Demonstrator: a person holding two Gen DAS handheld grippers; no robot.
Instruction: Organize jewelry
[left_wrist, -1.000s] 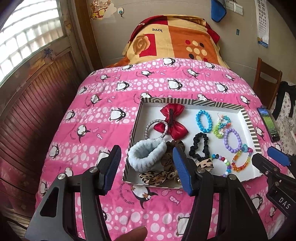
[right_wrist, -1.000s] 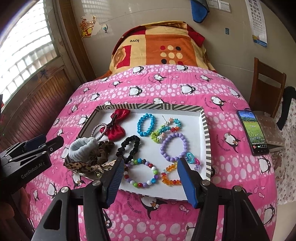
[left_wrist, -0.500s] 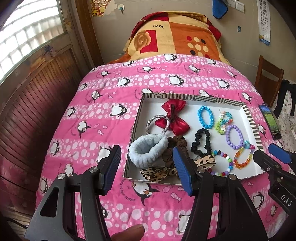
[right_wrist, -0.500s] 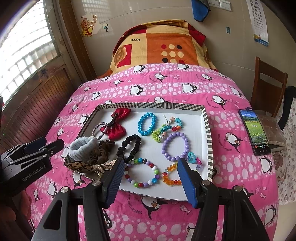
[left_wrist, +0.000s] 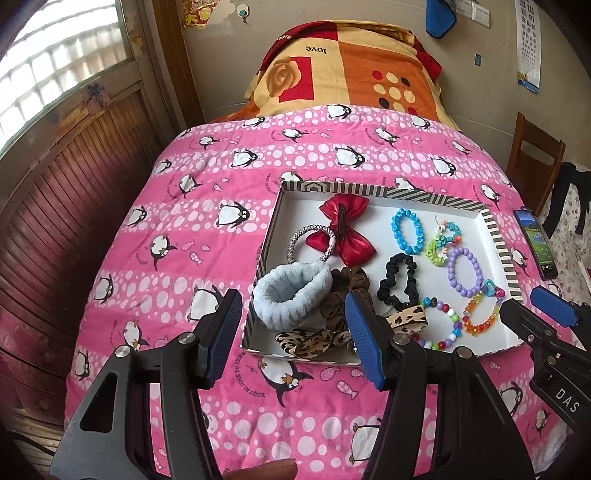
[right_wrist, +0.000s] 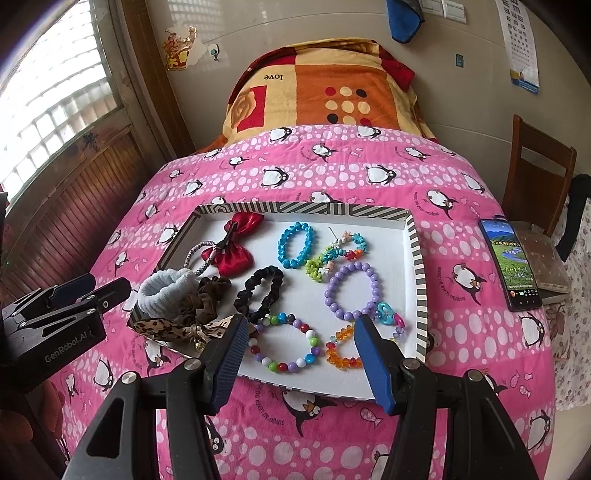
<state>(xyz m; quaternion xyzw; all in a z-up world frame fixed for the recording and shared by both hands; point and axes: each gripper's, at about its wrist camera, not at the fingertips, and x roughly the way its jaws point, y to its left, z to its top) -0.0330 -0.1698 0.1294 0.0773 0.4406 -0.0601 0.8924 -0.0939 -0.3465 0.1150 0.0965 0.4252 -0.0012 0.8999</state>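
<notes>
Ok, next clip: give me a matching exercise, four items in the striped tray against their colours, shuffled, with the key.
Items:
1. satin bow
2. fluffy scrunchie
3. thin scrunchie
4. round-bead bracelet

Colours:
A. black
B. purple
C. red
D. pale blue

Pairs: 1-C, 2-D, 3-A, 4-B. All four lie inside the tray.

Both wrist views angled down, near, sharing the tray (left_wrist: 503, 246) (right_wrist: 416, 266) — bed beyond.
</notes>
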